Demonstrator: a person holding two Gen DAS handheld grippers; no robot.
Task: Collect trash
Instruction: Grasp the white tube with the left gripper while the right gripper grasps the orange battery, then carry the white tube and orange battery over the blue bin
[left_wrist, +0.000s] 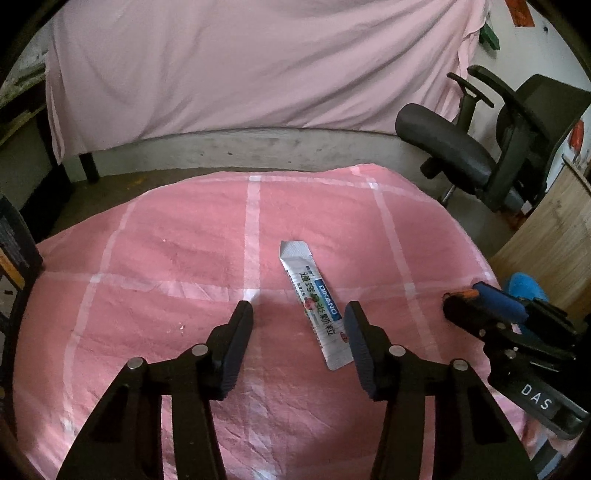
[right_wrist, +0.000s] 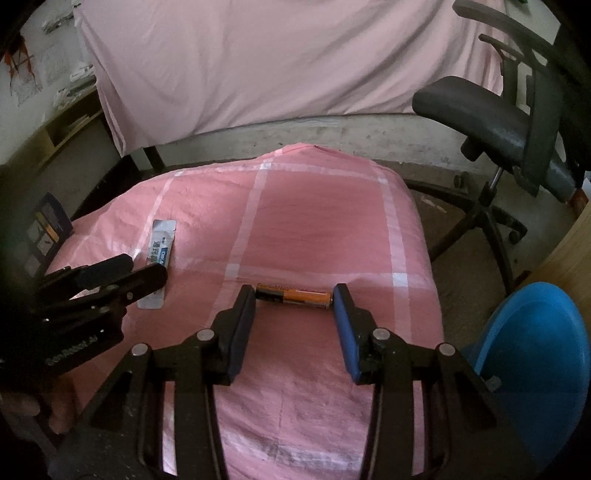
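Note:
A white sachet wrapper with a blue label (left_wrist: 316, 304) lies flat on the pink checked cloth (left_wrist: 166, 258). My left gripper (left_wrist: 300, 312) is open just above it, with the wrapper's lower end next to the right finger. The wrapper also shows in the right wrist view (right_wrist: 158, 254), partly under the left gripper (right_wrist: 144, 275). My right gripper (right_wrist: 295, 295) is shut on an orange and black battery (right_wrist: 294, 295), held end to end between the fingertips above the cloth (right_wrist: 317, 229). The right gripper also shows in the left wrist view (left_wrist: 476, 302).
A blue bin (right_wrist: 532, 339) stands low at the right of the table, also glimpsed in the left wrist view (left_wrist: 526, 286). A black office chair (left_wrist: 491, 147) stands beyond the far right corner. A pink sheet (left_wrist: 240, 66) hangs behind. A dark box (right_wrist: 46, 229) sits at the left edge.

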